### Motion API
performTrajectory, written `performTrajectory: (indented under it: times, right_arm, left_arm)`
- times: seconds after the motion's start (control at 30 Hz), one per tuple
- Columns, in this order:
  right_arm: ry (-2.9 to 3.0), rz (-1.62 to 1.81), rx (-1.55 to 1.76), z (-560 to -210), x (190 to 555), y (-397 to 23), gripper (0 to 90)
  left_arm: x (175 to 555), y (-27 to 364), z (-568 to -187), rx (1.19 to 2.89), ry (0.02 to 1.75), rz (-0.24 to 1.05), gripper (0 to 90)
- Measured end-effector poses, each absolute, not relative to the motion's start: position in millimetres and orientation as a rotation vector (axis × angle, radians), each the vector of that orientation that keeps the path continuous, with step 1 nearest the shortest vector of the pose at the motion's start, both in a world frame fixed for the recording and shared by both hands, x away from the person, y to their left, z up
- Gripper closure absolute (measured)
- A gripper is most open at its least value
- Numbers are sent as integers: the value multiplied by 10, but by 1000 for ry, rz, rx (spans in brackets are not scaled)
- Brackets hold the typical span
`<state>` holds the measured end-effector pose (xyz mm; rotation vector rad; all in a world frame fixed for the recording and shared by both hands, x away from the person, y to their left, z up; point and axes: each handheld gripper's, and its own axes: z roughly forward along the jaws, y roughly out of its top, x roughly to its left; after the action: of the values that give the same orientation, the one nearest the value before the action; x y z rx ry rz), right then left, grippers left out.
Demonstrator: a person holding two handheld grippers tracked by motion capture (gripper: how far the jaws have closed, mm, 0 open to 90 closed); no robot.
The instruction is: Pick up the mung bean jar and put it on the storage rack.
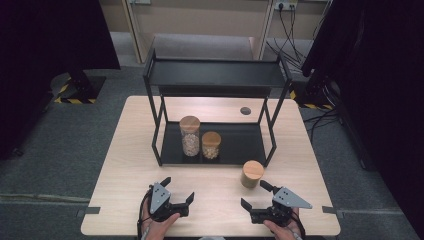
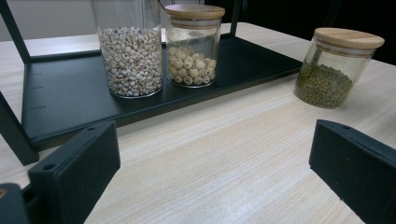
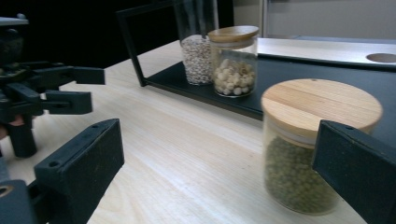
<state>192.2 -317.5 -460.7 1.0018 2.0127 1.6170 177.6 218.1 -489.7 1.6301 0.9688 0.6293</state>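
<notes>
A black two-level shelf stands on the wooden table. On its bottom level a tall jar of pale grains stands beside a short jar of white round seeds. A third jar with green beans and a wooden lid rests on the table in front of the shelf, to the right. My left gripper is open near the front edge, empty. My right gripper is open just in front of the green-bean jar, apart from it. The grain jar and seed jar lie ahead of the left jaws.
The shelf's top level is bare and overhangs the jars. A round grommet hole sits in the table behind the shelf. Dark curtains, cables and a stand base ring the table on the grey floor.
</notes>
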Motion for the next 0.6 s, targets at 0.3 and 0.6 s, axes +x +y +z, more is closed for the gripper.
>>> performTrajectory:
  times: [0.3, 0.6]
  right_arm:
    - [1987, 1569, 1046, -4644, 1962, -3205, 26]
    - [1961, 1543, 1078, -4654, 1982, -3235, 25]
  left_arm:
    - [1776, 2182, -4895, 1630, 966, 629, 12]
    - [1774, 2182, -4897, 1630, 966, 628, 12]
